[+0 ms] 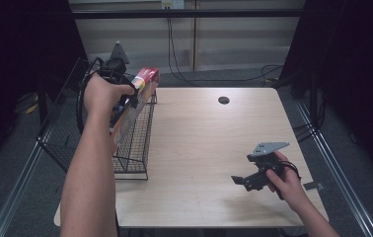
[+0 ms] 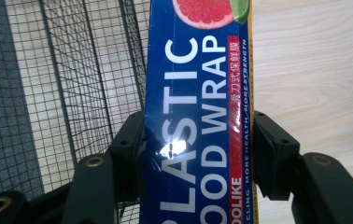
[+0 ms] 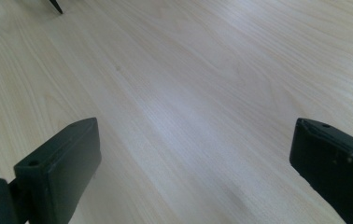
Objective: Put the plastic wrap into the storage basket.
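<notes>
While I hold the left gripper (image 1: 123, 101) above the wire basket (image 1: 134, 143), its jaws clamp a plastic wrap box (image 2: 198, 112) across its narrow width, long axis running away from them, over the basket's table-side rim. Well right of the basket, my right gripper (image 1: 239, 180) rests with jaws spread wide, holding nothing

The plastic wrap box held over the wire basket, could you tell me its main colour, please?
The plastic wrap box is mainly dark blue with white lettering, clearest in the left gripper view.

You work at a pale wooden table (image 1: 209, 148) on grey carpet (image 1: 17, 163), black curtains (image 1: 21, 39) at both sides, cables (image 1: 174, 54) trailing down the beige wall (image 1: 234, 39) behind.
</notes>
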### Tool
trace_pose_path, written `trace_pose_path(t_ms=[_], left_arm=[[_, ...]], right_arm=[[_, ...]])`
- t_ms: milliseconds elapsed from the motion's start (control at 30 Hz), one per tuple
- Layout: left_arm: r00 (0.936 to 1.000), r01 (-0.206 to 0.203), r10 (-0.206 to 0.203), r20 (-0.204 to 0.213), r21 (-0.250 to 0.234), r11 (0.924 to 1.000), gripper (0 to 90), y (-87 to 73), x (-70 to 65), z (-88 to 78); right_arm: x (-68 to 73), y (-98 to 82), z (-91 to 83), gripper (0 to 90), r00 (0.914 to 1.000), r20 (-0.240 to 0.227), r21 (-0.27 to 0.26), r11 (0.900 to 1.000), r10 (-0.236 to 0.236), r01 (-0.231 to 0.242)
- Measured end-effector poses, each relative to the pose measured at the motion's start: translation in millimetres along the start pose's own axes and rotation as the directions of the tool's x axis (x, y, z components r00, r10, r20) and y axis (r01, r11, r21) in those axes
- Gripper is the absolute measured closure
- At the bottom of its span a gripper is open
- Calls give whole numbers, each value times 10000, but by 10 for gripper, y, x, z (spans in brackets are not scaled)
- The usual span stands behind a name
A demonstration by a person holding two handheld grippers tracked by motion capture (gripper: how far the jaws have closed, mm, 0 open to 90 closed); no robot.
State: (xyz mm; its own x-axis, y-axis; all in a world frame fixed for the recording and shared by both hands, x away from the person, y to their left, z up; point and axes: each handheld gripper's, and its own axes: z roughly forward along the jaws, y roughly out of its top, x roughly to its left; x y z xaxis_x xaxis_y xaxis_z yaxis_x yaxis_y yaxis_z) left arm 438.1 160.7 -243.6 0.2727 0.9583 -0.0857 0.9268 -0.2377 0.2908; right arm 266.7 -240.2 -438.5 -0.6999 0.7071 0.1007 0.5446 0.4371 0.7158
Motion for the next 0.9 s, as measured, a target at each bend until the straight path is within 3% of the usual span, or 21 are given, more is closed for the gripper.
trace_pose_path(t_ms=[300,900], left_arm=[[9992,395,-395,-15,-47,9992,451,-9,80,-59],[9971,718,-721,-242,-130,9973,451,-16,227,-135]], right_arm=[[-10,-1,-12,20,10000,51,-41,10000,-25,25],[-31,-16,-14,21,10000,68,-59,10000,47,-47]])
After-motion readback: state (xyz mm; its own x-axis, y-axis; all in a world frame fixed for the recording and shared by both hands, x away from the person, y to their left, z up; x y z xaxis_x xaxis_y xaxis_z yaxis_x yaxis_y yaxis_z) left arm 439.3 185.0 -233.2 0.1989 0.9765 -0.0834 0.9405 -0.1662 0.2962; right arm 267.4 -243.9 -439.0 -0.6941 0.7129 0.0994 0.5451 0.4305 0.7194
